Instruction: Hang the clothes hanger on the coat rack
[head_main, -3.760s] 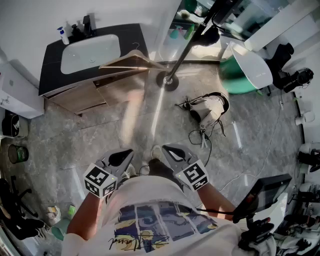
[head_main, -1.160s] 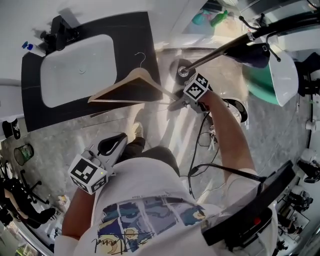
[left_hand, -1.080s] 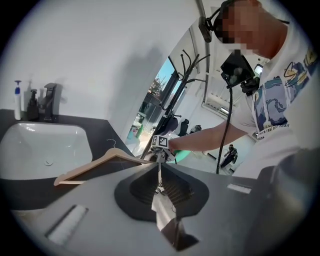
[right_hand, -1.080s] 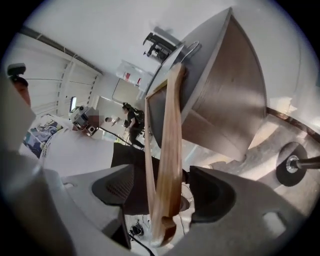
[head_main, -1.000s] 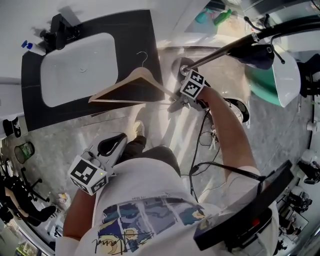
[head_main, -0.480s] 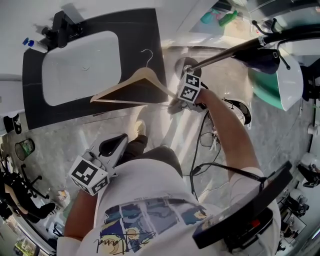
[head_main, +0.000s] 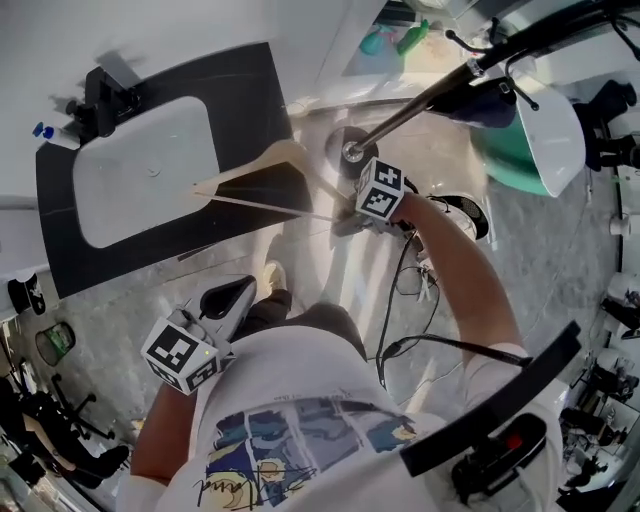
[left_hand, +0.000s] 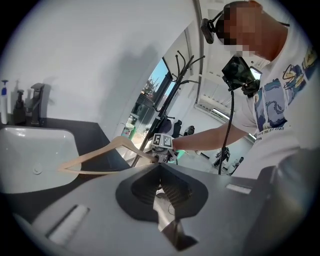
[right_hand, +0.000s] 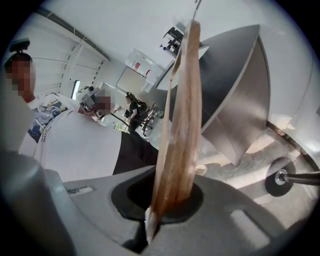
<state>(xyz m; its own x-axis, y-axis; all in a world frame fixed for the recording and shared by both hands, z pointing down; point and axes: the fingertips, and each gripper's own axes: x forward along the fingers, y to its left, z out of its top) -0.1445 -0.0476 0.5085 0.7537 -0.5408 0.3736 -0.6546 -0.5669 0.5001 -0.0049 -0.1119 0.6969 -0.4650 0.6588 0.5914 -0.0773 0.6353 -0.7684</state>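
The right tool (head_main: 347, 222) is clamped on one arm tip of the wooden hanger (head_main: 262, 178), holding it just above the dark tabletop (head_main: 250, 100) beside the coat rack (head_main: 420, 98), likely to leave its hook free, while the left tool (head_main: 226, 300) waits low, closed and empty.

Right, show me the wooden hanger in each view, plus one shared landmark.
Head view: hanger upper centre.
Left gripper view: hanger left of centre, above the jaws.
Right gripper view: hanger centre, upright, clamped in the jaws.
Shared landmark: coat rack, right of the hanger in every view.
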